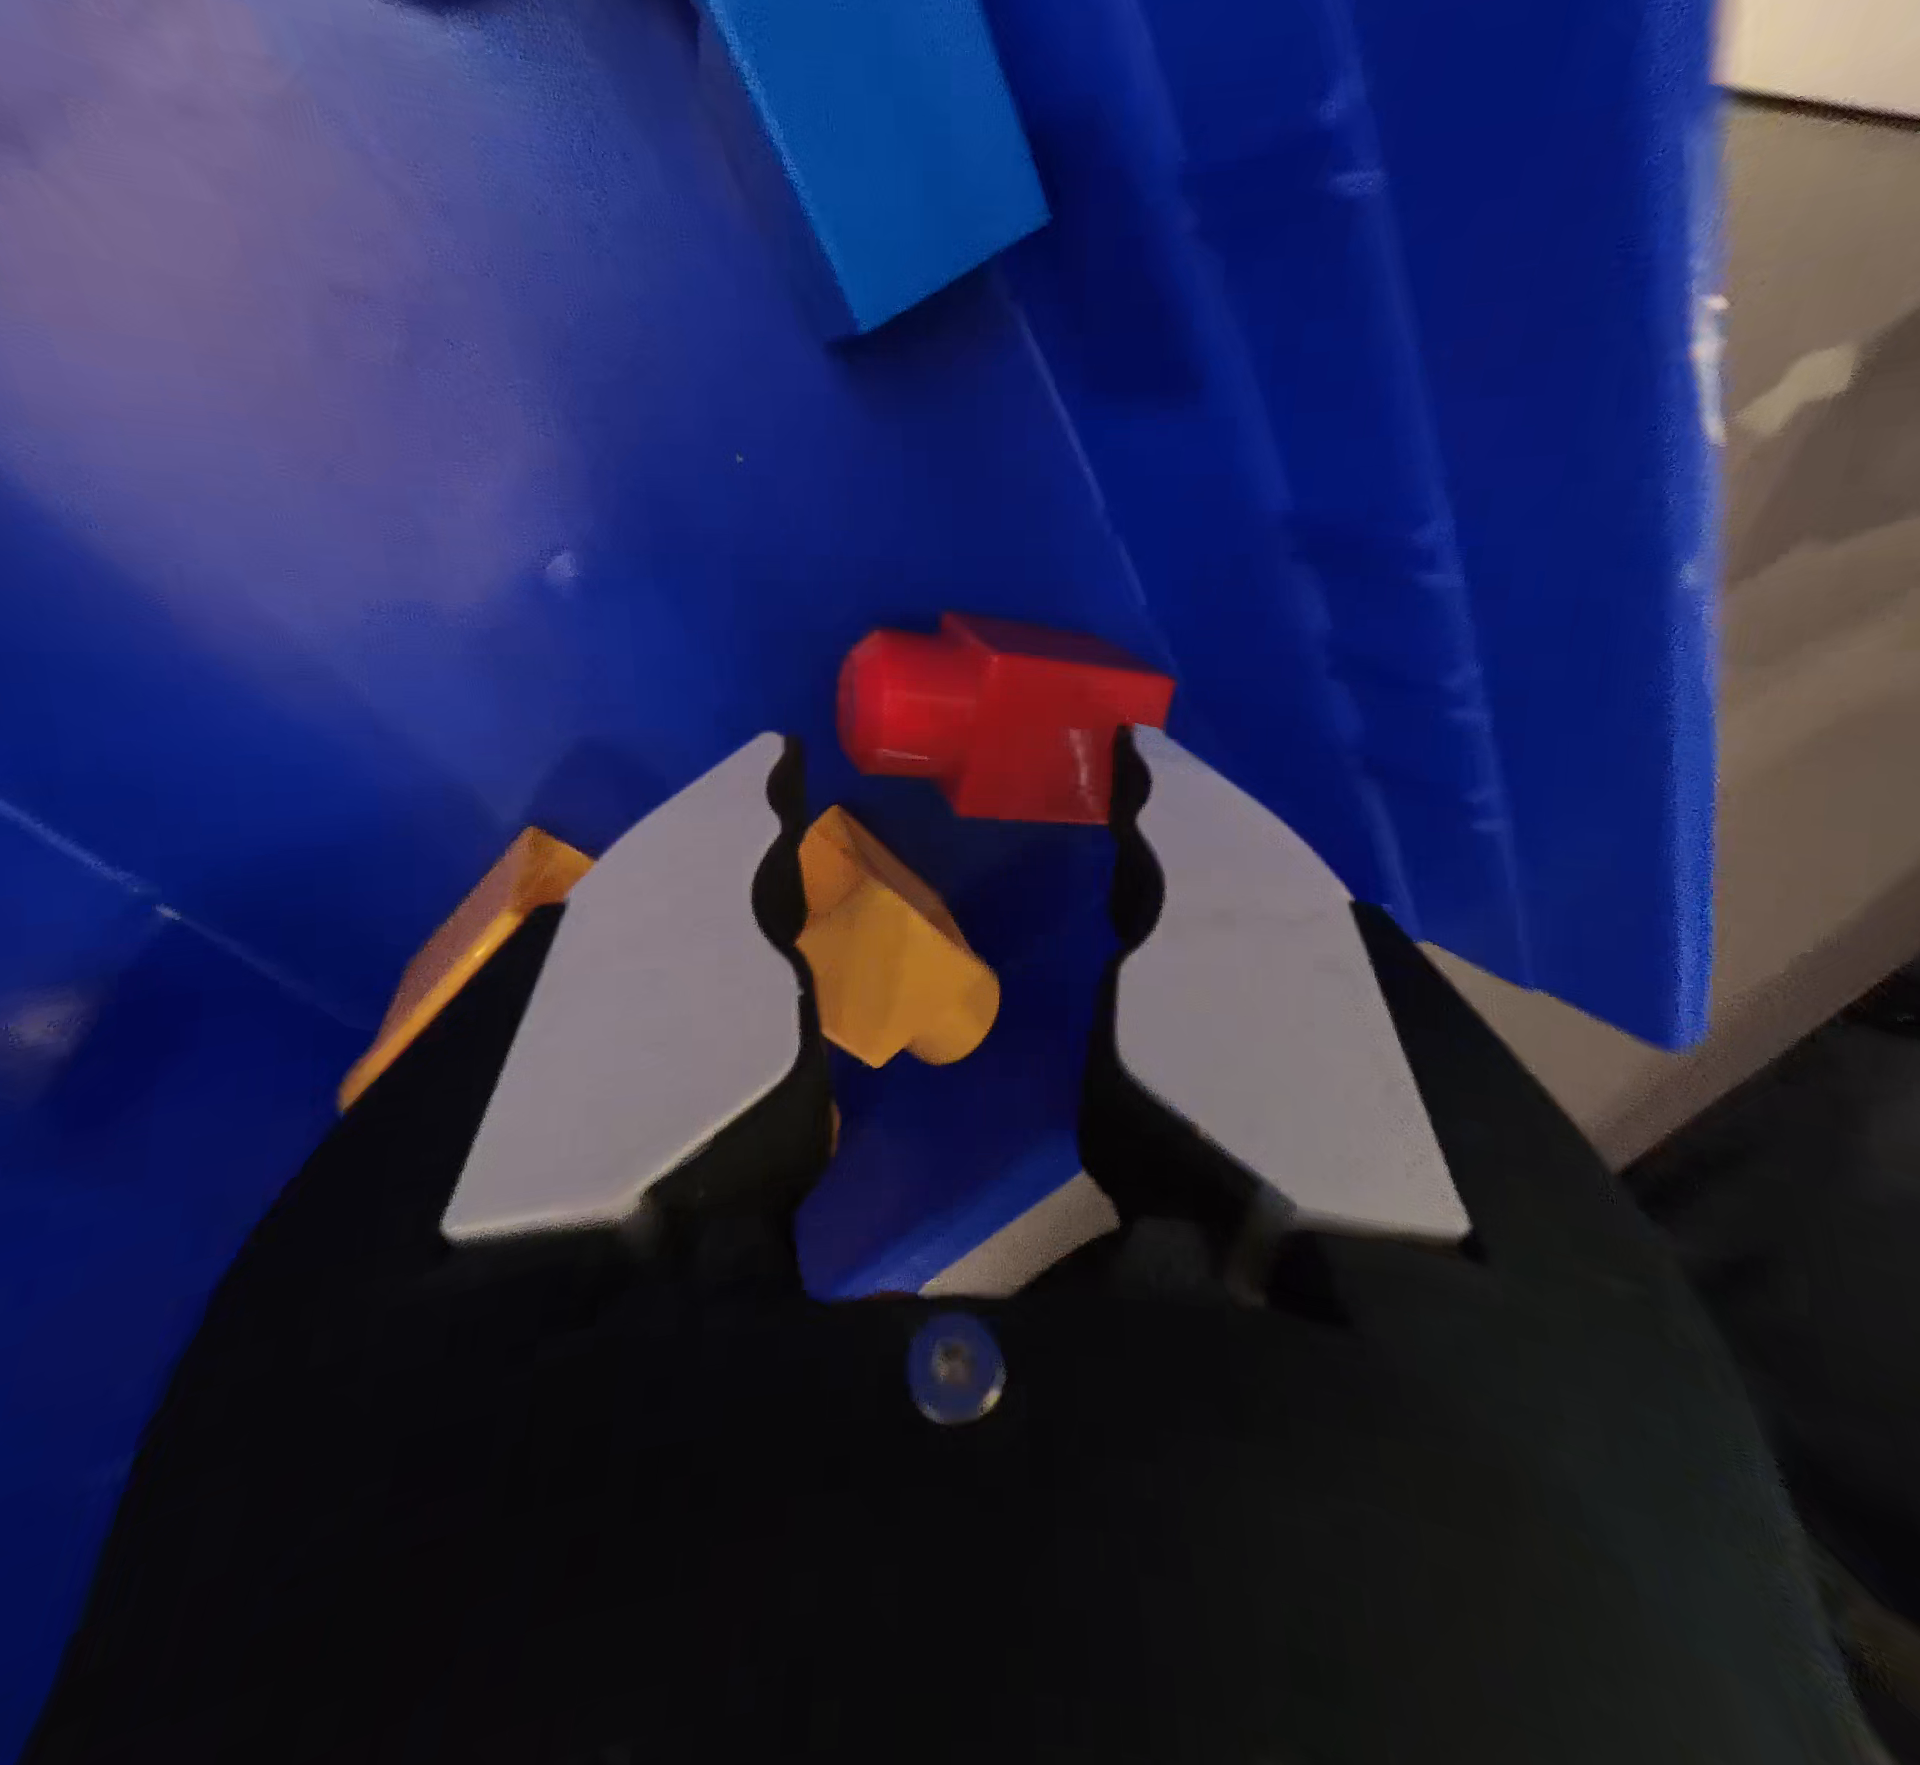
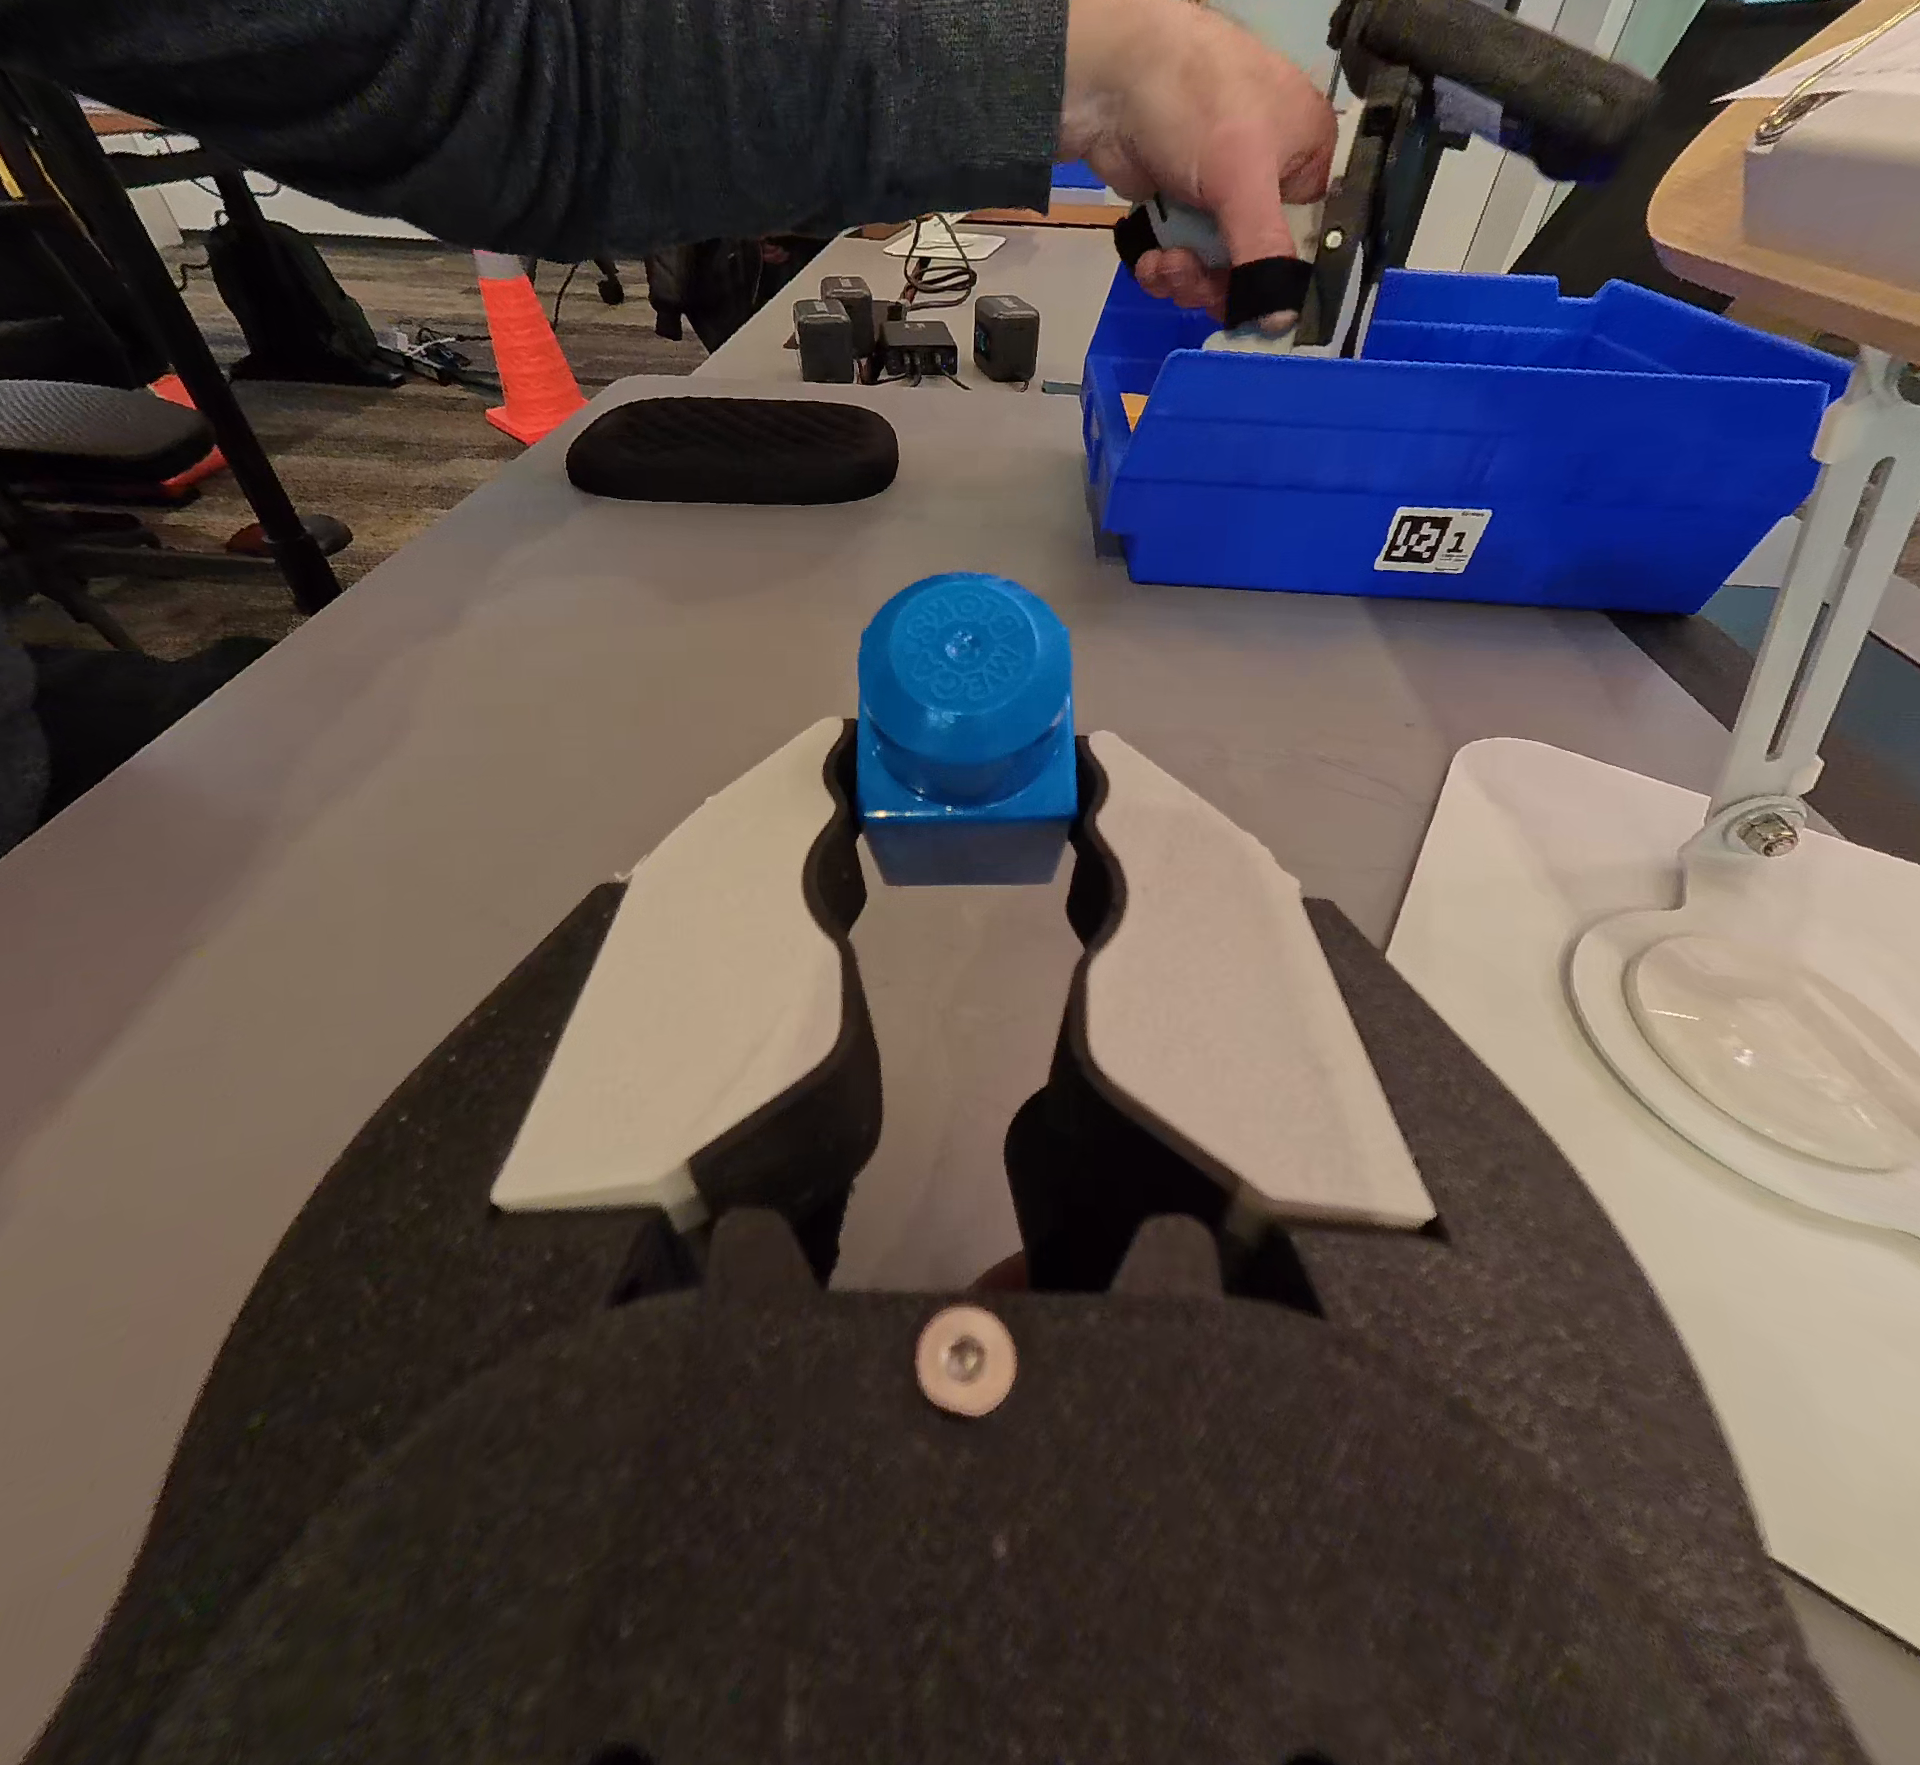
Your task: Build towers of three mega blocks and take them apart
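Observation:
My left gripper (image 1: 956, 744) is open inside the blue bin (image 1: 312, 468). A red block (image 1: 1023, 728) lies on its side just beyond the fingertips, touching the right fingertip. A yellow block (image 1: 894, 946) lies between the fingers near the left one. Another yellow block (image 1: 468, 957) shows left of the left finger. A blue block (image 1: 883, 105) lies farther in by the bin wall. My right gripper (image 2: 961, 765) is shut on a blue block (image 2: 966, 739), stud facing away, over the grey table (image 2: 520, 655). The left gripper (image 2: 1351, 261) reaches into the bin (image 2: 1455, 458) there.
A black wrist pad (image 2: 732, 448) lies on the table's far left. A white stand base (image 2: 1766, 1040) on a white sheet stands at right. Small black devices (image 2: 904, 333) sit behind. An orange cone (image 2: 525, 344) stands on the floor. A person's sleeve (image 2: 520, 53) crosses the top. Some 35 cm of space lies between my two pairs of fingers. The left gripper is farther from the white stand base (image 2: 1766, 1040), some 30 cm, than the right, some 20 cm.

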